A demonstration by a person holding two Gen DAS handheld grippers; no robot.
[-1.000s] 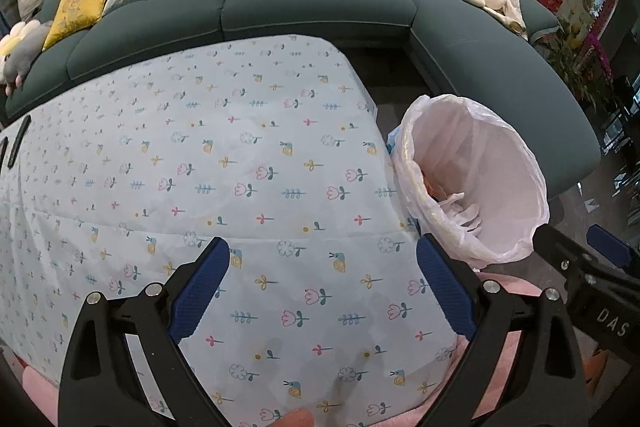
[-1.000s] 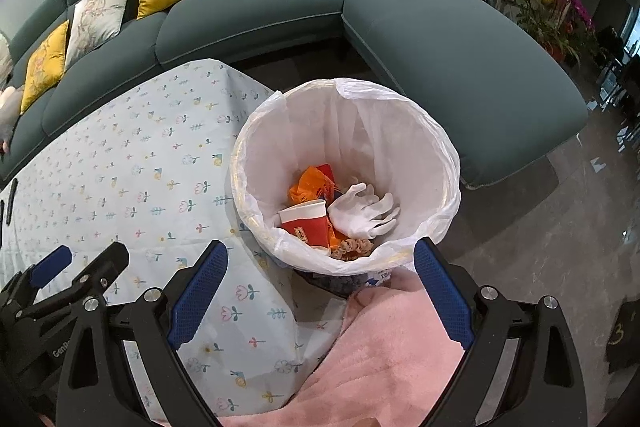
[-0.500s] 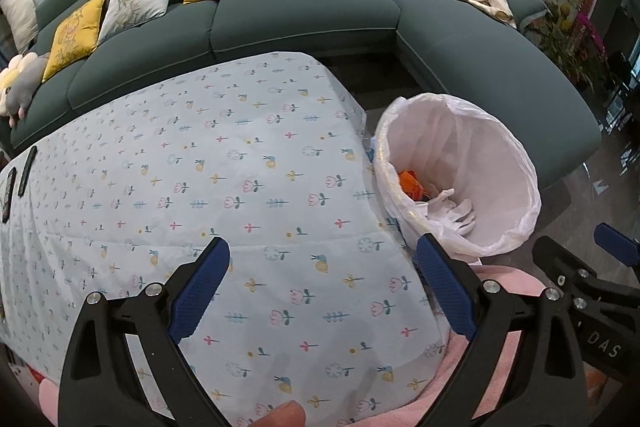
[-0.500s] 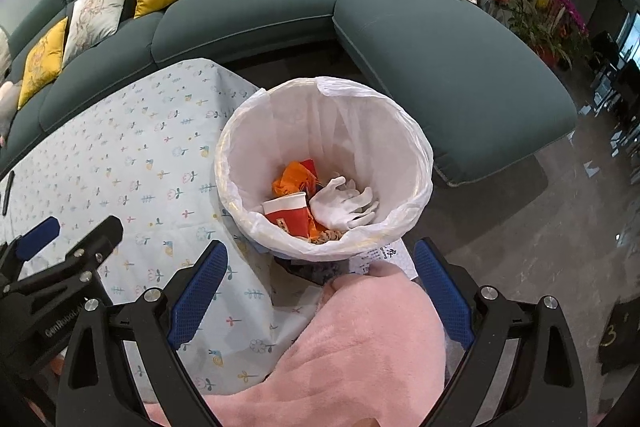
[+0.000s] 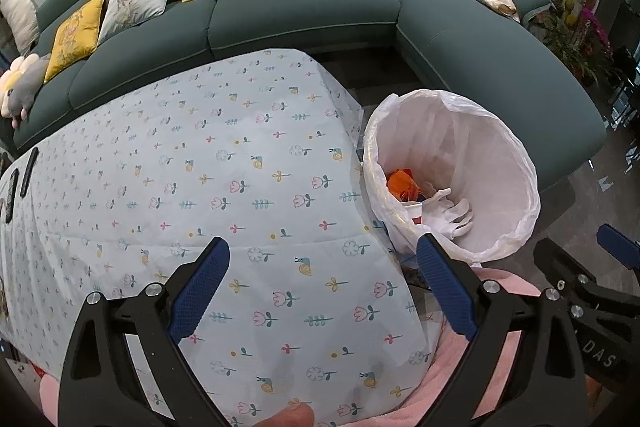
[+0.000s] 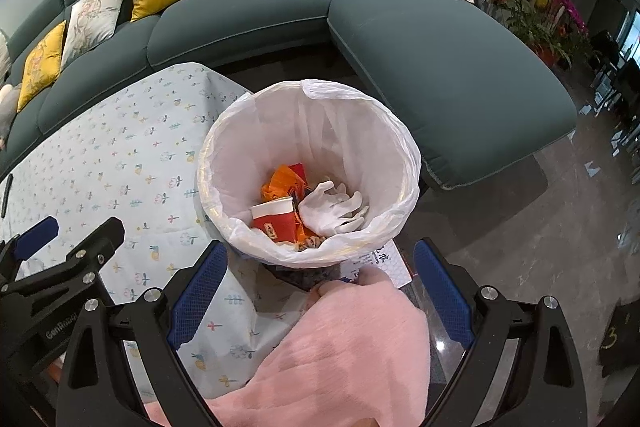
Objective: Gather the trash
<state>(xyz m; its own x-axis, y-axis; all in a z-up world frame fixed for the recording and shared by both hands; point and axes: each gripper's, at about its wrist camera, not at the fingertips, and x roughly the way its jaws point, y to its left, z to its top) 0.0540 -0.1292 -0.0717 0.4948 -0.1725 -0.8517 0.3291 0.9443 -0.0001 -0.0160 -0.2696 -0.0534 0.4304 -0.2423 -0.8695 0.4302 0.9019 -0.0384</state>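
1. Hanging spread wide and empty, the left gripper (image 5: 320,291) sits above the flowered tablecloth (image 5: 240,179), and the right gripper (image 6: 320,291) hangs equally wide and empty above a pink-clad knee or lap (image 6: 352,347). If either closed here, I judge it would catch cloth or clothing, since nothing else lies between the blue pads.

2. Just beyond the right gripper, a printed sheet (image 6: 384,263) lies at the foot of the bin, partly under its base. It may be trash or not; I cannot tell. Pulling at it could drag or tip the bin.

3. The bin (image 6: 408,163) stands beside the table's corner, touching or nearly touching the hanging cloth. Its thin white liner is folded loosely over the rim. A finger dipping inside could snag the liner and pull it off the rim, so later trash would fall between the bag and the bin wall.

4. The collected trash lies at the bottom of the bin: a red paper cup (image 6: 276,219), an orange wrapper (image 6: 284,183), white gloves (image 6: 336,211). It is light, so a knock to the bin would spill it across the dark floor.

5. Farther out, the tabletop shows no trash in either view. Dark slim objects (image 5: 28,167) lie at the left edge, perhaps remotes; taking them for rubbish would be a mistake.

6. Beyond lies the green sofa (image 5: 304,11) with its cushions, none of which looks like trash.
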